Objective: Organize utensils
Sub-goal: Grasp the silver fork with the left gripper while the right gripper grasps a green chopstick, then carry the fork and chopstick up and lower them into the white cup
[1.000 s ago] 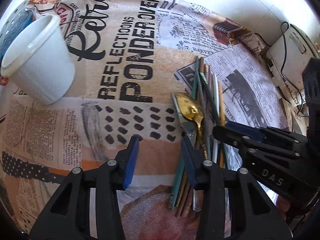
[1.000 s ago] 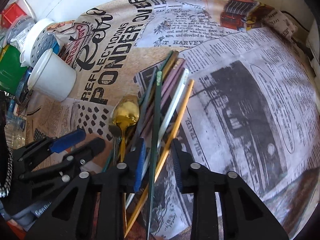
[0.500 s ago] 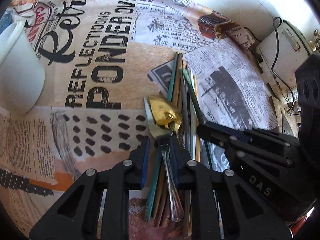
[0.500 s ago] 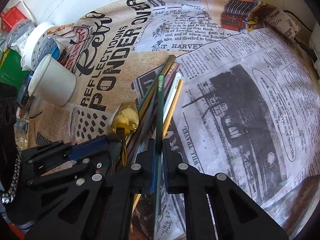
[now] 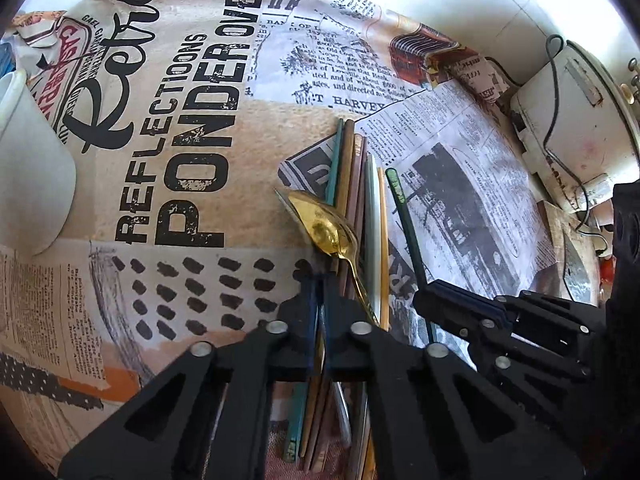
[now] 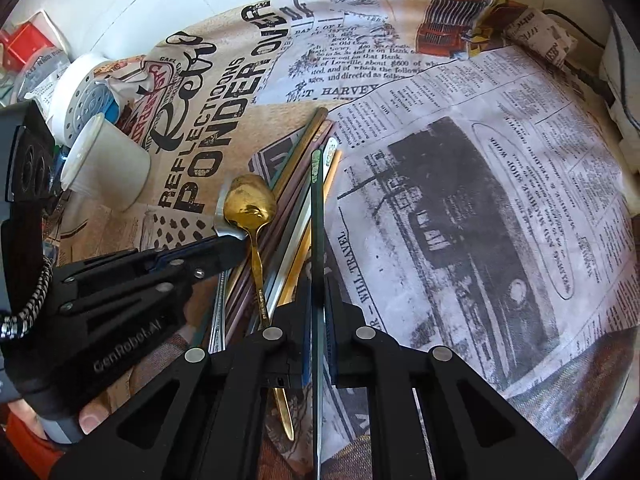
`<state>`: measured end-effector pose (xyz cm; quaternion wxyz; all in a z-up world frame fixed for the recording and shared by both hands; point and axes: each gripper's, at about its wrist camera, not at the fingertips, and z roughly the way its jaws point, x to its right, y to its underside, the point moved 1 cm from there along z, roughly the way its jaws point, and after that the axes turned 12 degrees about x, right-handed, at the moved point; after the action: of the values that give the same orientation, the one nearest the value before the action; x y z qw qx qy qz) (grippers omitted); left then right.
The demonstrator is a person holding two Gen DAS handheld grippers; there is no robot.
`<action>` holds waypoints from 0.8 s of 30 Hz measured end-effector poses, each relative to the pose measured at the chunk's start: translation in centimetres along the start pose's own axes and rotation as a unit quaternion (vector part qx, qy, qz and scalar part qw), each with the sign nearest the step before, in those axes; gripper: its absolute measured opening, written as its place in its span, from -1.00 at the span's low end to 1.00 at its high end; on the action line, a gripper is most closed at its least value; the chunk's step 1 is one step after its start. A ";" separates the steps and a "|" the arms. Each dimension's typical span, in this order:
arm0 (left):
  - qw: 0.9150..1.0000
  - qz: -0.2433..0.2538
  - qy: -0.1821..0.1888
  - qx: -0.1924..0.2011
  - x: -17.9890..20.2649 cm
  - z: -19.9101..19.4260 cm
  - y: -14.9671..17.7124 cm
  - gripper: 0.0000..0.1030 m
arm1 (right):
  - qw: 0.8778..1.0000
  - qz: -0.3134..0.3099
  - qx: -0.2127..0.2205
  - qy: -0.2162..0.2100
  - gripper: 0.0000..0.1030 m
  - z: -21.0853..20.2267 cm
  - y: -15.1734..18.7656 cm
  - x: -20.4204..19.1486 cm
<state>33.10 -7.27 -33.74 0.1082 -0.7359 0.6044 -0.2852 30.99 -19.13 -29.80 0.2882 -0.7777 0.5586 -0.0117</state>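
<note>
A bundle of chopsticks point(image 5: 356, 184) and spoons lies on the newsprint cloth. A gold spoon point(image 5: 326, 226) rests on top, with a silver spoon point(image 6: 229, 229) under it. My left gripper point(image 5: 319, 284) is shut on the silver spoon's handle, its bowl peeking out beside the gold one. My right gripper point(image 6: 318, 284) is shut on a dark green chopstick point(image 6: 317, 200) and holds it slightly lifted off the bundle; it also shows in the left wrist view point(image 5: 406, 224). A white cup point(image 6: 106, 168) stands to the left.
A white perforated holder point(image 6: 82, 98) and clutter sit at the far left behind the cup. A white appliance with a black cord point(image 5: 560, 120) stands at the right edge. The patterned cloth point(image 6: 460, 200) covers the table.
Both grippers closed: the left moved right over the bundle and shut on the silver spoon handle, the right shut on the dark green chopstick and raised it a little.
</note>
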 end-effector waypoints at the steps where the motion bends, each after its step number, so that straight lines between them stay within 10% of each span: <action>1: 1.000 -0.002 0.001 0.001 0.0 -0.2 0.0 -1.00 | 1.000 0.001 0.001 0.000 -0.88 -0.2 0.0 0.1; 24: 0.993 0.019 -0.008 0.116 0.5 -10.6 -0.9 -1.00 | 0.997 -0.004 0.081 0.006 -0.88 -5.9 -1.6 -2.2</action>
<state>28.06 -5.60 -24.54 0.2032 -0.7089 0.5807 -0.3448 29.57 -19.46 -23.49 0.3464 -0.7542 0.5542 -0.0631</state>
